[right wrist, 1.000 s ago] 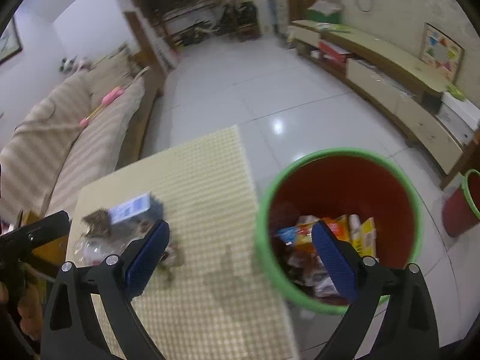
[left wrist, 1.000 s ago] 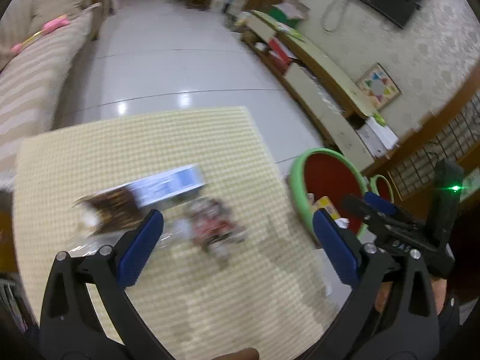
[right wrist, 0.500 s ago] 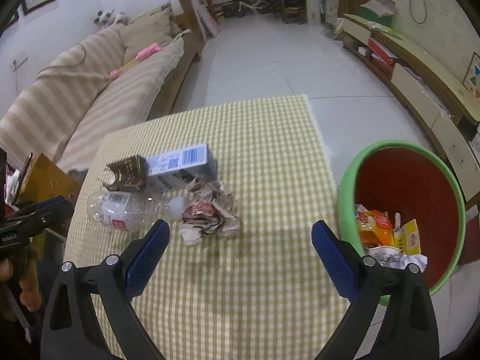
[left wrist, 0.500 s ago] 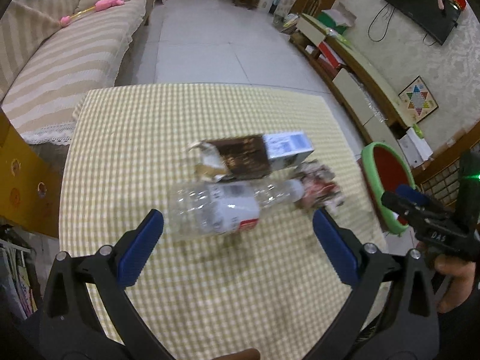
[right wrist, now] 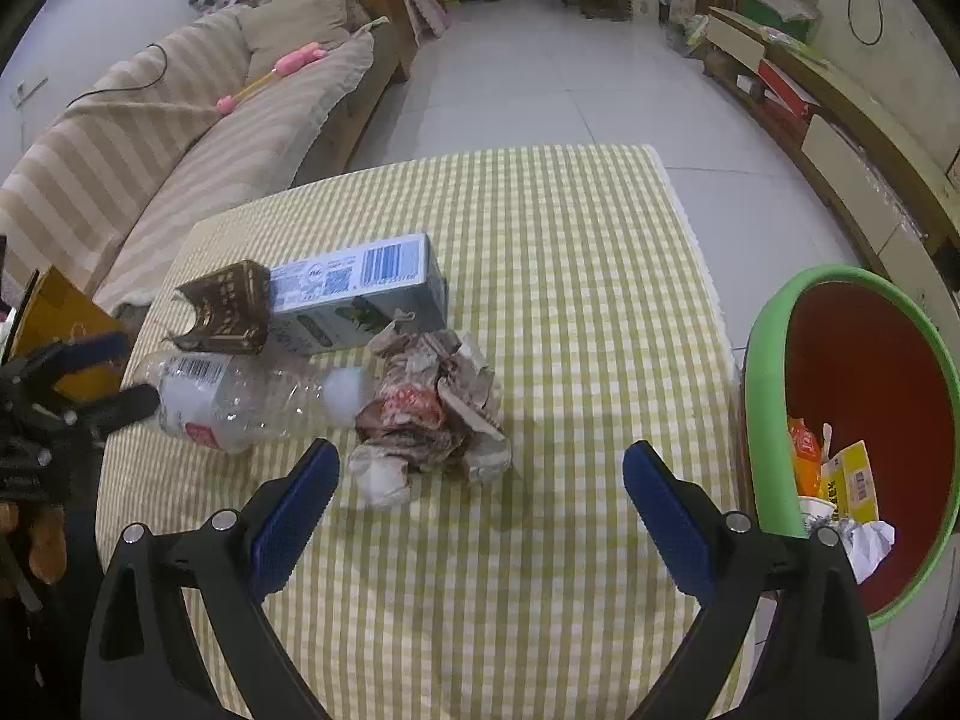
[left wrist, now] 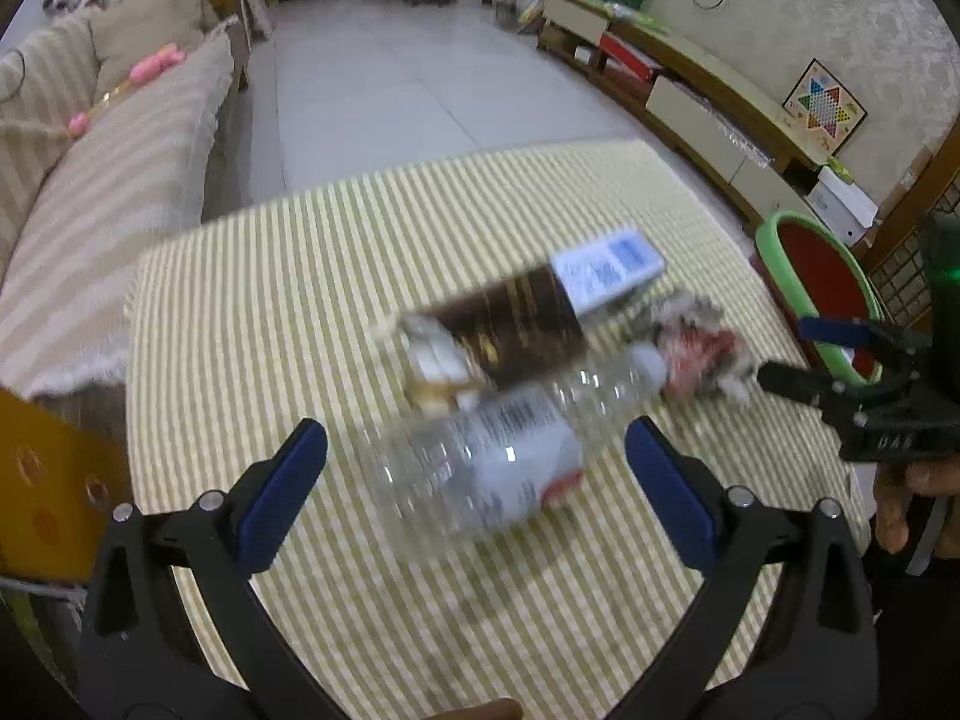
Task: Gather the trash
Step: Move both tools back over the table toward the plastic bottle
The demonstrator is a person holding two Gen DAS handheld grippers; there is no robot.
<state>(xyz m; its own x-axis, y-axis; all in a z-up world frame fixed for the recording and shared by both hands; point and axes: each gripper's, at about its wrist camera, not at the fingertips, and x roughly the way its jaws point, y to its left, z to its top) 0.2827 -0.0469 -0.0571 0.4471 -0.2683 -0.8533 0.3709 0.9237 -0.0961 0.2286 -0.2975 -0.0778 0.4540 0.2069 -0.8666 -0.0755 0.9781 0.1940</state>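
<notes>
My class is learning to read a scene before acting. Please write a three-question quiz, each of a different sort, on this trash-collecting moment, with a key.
1. True or false: the right gripper is shut on the crumpled wrapper.
2. Multiple choice: what lies between the clear plastic bottle and the far edge of the checked tablecloth? A) a blue-and-white carton B) a glass jar C) a spoon
3. Fill in: the bin with the green rim stands off the table's ____ side, seen from the right wrist.

Key: 1 false, both the right gripper and the left gripper are open and empty. 2 A. 3 right.
</notes>
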